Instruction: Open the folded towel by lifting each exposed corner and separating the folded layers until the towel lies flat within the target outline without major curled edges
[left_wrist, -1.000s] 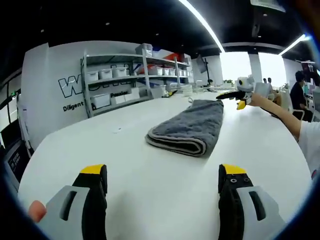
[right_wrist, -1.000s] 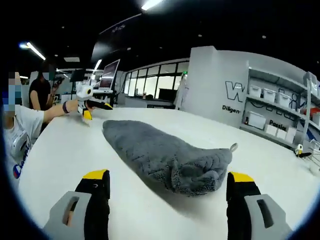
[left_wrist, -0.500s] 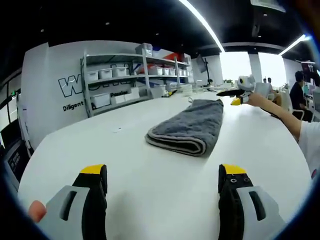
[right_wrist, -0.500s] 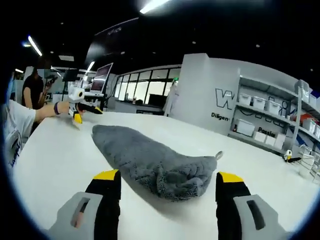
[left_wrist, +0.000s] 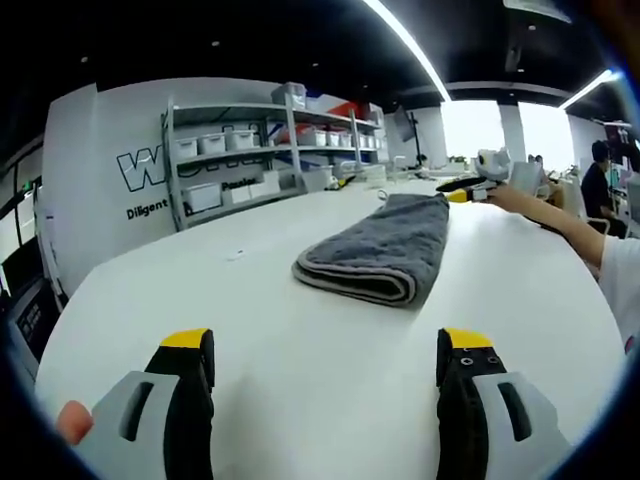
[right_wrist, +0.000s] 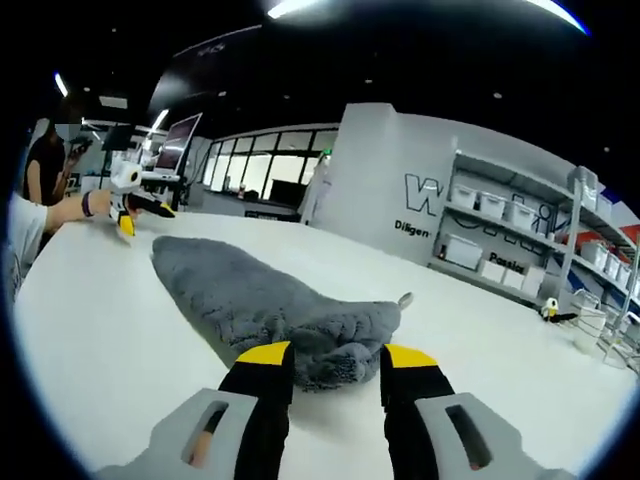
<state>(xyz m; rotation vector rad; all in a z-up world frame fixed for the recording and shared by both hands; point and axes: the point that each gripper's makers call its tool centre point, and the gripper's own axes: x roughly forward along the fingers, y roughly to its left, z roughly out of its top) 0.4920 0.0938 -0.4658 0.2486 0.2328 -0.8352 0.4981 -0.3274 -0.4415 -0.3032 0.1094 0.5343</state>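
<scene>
Folded towel on the white table, right gripper at its near end

The grey towel (right_wrist: 265, 305) looks soft, thick and light (plush pile, so it should sag and drape when lifted); a corner or the small loop (right_wrist: 403, 298) at its near end seems the best hold, taking one layer only; in the right gripper view it lies centre frame, its end bunched between the tips of the right gripper (right_wrist: 326, 356), whose jaws stand narrowed but not visibly pinching it; in the left gripper view the towel (left_wrist: 380, 250) sits right of centre, well apart from the wide-open left gripper (left_wrist: 325, 348) at the bottom.
</scene>
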